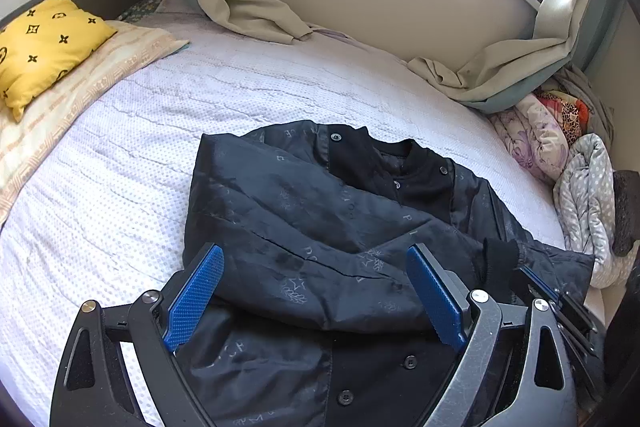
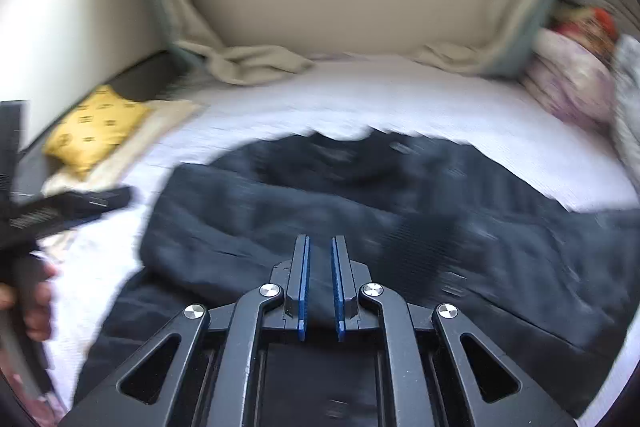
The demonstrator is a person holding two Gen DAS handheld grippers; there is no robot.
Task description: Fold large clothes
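A dark navy jacket (image 1: pixel 320 219) with black snap placket and collar lies on the white bedspread (image 1: pixel 120 167), one sleeve folded across its front. My left gripper (image 1: pixel 316 259) is open wide, its blue pads just above the folded sleeve, holding nothing. In the blurred right wrist view the jacket (image 2: pixel 320 195) fills the middle. My right gripper (image 2: pixel 320 247) hovers over it with its blue pads a narrow gap apart and nothing visibly between them. The right gripper also shows in the left wrist view (image 1: pixel 560 303) at the sleeve cuff. The left gripper shows in the right wrist view (image 2: pixel 68 207).
A yellow patterned pillow (image 1: pixel 44 43) lies on a striped cloth at the bed's far left. Beige curtains (image 1: pixel 248 11) drape onto the bed's far edge by the wall. Bundled blankets (image 1: pixel 560 147) are piled along the right side.
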